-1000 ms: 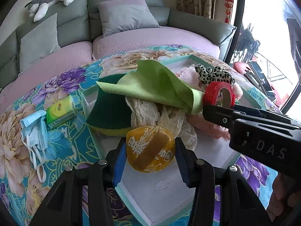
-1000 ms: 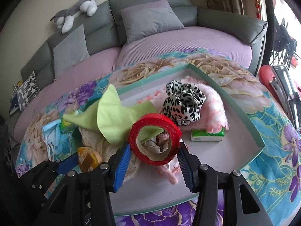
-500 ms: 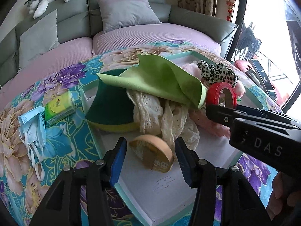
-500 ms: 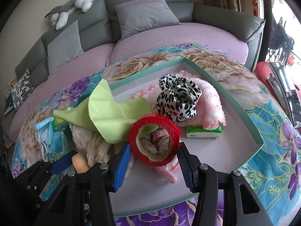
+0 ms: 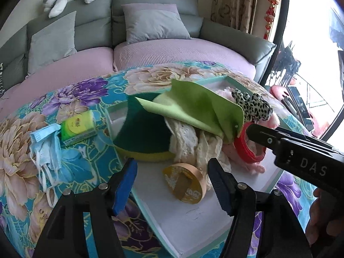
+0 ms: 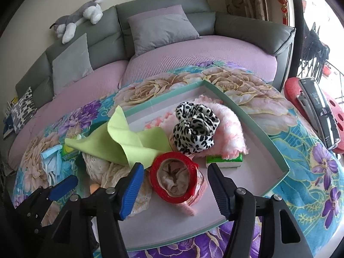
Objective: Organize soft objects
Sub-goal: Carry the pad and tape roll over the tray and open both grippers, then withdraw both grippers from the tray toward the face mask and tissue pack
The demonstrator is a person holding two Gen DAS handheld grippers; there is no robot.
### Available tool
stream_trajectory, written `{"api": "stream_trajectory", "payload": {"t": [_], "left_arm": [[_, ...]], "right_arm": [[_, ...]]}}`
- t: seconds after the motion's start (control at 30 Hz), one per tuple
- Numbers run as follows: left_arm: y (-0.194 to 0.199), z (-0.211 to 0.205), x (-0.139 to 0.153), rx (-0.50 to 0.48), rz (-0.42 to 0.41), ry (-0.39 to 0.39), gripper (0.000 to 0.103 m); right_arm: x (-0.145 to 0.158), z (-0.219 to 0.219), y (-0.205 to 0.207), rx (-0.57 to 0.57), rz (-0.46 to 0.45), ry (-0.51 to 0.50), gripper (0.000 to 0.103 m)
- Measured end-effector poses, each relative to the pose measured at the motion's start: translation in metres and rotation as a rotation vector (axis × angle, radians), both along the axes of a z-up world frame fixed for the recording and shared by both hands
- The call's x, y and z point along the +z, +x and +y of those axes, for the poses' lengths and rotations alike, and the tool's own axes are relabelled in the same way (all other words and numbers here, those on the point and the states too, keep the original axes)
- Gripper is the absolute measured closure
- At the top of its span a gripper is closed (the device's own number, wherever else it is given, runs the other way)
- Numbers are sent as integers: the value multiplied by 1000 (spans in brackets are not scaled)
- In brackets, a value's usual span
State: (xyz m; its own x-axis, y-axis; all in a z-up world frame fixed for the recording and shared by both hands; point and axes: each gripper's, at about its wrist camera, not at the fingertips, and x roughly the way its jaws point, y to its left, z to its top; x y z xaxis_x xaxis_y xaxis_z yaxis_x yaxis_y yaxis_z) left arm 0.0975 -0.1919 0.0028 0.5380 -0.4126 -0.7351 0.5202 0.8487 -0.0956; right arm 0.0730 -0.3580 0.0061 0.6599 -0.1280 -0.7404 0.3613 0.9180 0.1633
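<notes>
Left gripper (image 5: 172,180): jaws just widened, released; gold tape roll (image 5: 185,181) lies free between pads on tray (image 5: 193,221) floor, tipped on edge. Light, rigid ring, slick film; grab across outer rim.

Right gripper (image 6: 175,185): jaws also just widened, let go; red tape roll (image 6: 174,177) rests on pink fabric, no pad contact. Same stiff hoop.

Behind: cream lace (image 5: 193,142), lime cloth (image 6: 129,144), leopard scrunchie (image 6: 194,129) on pink fluffy piece (image 6: 230,129) — limp, light; pinch at bunched fold. Face masks (image 5: 46,146), tissue pack (image 5: 78,128) outside tray on floral bench cover.
</notes>
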Motion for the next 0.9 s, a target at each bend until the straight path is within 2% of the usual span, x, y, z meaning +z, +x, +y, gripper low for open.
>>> {"api": "stream_trajectory", "payload": {"t": [0.13, 0.37, 0.4, 0.43, 0.47, 0.63, 0.9], "left_arm": [[6, 14, 6, 44, -9, -37, 34], [24, 55, 10, 193, 8, -120, 33], [28, 62, 9, 220, 15, -128, 31], [29, 66, 8, 237, 18, -131, 20], [32, 72, 6, 265, 19, -137, 15], [40, 99, 5, 379, 16, -163, 14], [45, 135, 4, 557, 0, -151, 13]], "right_arm": [[4, 0, -2, -9, -22, -5, 32], [5, -2, -2, -20, -25, -6, 25], [6, -2, -3, -22, -29, -6, 23], [7, -2, -4, -25, -34, -8, 22], [9, -2, -5, -29, -41, -10, 21], [23, -2, -11, -52, -103, -5, 20], [37, 18, -10, -19, -175, 14, 20]]}}
